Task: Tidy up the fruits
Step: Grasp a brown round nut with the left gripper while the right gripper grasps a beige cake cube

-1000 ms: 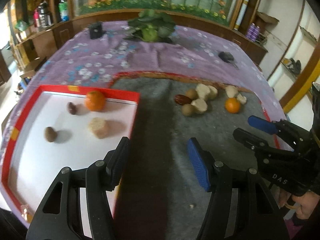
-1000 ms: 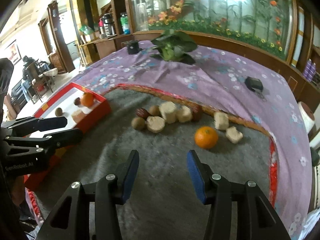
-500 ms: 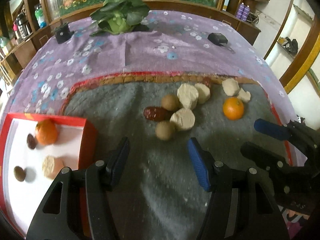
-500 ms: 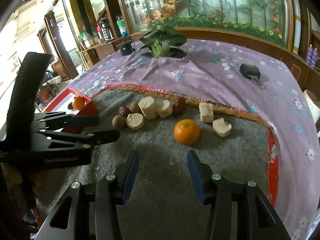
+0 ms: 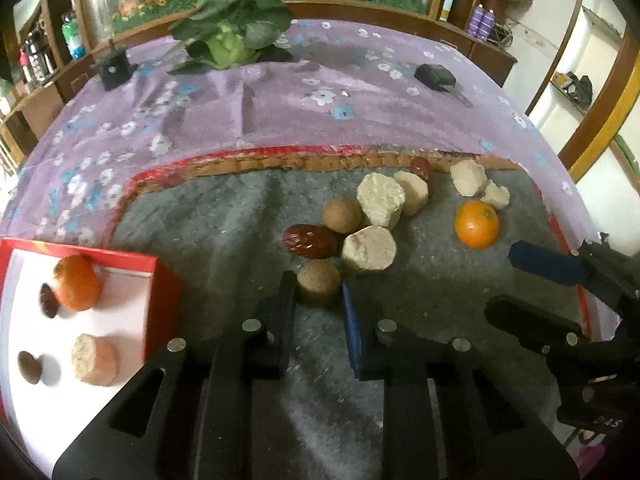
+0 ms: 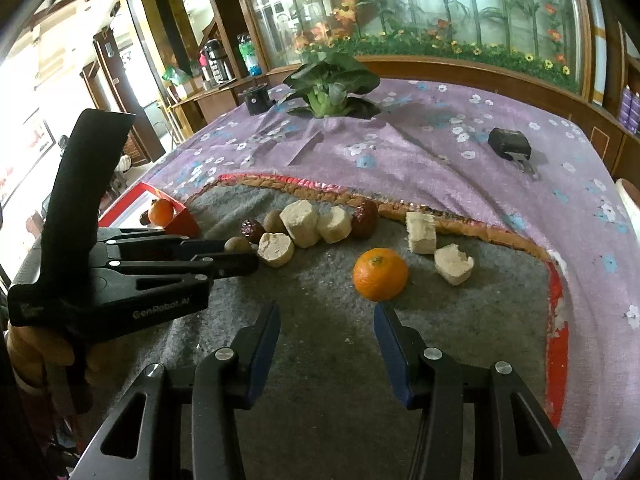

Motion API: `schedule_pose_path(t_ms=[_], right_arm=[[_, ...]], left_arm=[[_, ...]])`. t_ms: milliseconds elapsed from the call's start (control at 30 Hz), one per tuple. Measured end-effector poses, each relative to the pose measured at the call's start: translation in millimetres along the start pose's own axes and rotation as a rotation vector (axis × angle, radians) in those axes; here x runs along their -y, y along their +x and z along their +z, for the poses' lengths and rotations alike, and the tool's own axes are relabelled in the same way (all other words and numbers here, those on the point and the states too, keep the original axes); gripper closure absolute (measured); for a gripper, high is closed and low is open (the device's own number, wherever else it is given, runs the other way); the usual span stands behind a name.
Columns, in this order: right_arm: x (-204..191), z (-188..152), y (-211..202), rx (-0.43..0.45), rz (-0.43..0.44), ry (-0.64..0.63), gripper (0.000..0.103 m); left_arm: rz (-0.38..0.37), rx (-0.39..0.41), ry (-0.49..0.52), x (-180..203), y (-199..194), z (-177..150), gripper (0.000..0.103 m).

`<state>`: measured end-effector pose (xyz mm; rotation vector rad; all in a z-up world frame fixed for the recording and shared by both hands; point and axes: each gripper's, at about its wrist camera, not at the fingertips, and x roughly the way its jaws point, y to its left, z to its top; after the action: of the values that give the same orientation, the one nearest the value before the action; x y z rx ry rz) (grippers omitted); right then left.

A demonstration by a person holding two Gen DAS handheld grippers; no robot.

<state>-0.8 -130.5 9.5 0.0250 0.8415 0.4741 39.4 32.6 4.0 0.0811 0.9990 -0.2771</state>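
Observation:
My left gripper [image 5: 318, 294] is shut on a small round brown fruit [image 5: 319, 282] that rests on the grey mat [image 5: 224, 232]; it also shows in the right wrist view [image 6: 237, 245]. Behind it lie a red date [image 5: 310, 241], another brown fruit [image 5: 342, 215] and pale cut chunks [image 5: 370, 249]. My right gripper [image 6: 326, 316] is open, just short of an orange [image 6: 380, 274], which also shows in the left wrist view [image 5: 477, 224]. The red-rimmed white tray [image 5: 120, 320] at left holds an orange [image 5: 76, 288], a date, a brown fruit and a pale chunk.
A leafy green vegetable [image 5: 230, 38], a black cup [image 5: 113, 70] and a black key fob [image 5: 436, 77] lie on the purple flowered cloth behind the mat. More pale chunks [image 6: 421, 233] and a second date [image 6: 365, 219] lie near the mat's far edge.
My left gripper has swung from the tray to the fruit pile and closed on the nearest brown fruit. My right gripper has moved closer to the orange, still open.

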Motion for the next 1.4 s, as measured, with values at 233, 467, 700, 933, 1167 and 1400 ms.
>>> schedule_pose_path(t_ms=[233, 467, 700, 933, 1167, 1400], right_arm=[[-22, 18, 28, -0.024, 0.030, -0.027, 0.055], [-46, 37, 69, -0.067, -0.041, -0.118, 0.058], [-42, 31, 61, -0.062, -0.065, -0.099, 0.076], [-54, 20, 20, 0.020, -0.034, -0.076, 0.076], [-70, 26, 7, 0.047, -0.007, -0.084, 0.076], [-108, 26, -2, 0.056, 0.041, -0.155, 0.076]], left_arm=[[0.054, 0.057, -0.057, -19, -38, -18, 0.082], [0.086, 0.102, -0.071, -33, -63, -26, 0.082], [0.122, 0.113, -0.113, -53, -75, -34, 0.082], [0.129, 0.120, -0.159, -68, -85, -45, 0.082], [0.136, 0.105, -0.210, -88, -94, -60, 0.082], [0.197, 0.104, -0.235, -103, -103, -76, 0.082]])
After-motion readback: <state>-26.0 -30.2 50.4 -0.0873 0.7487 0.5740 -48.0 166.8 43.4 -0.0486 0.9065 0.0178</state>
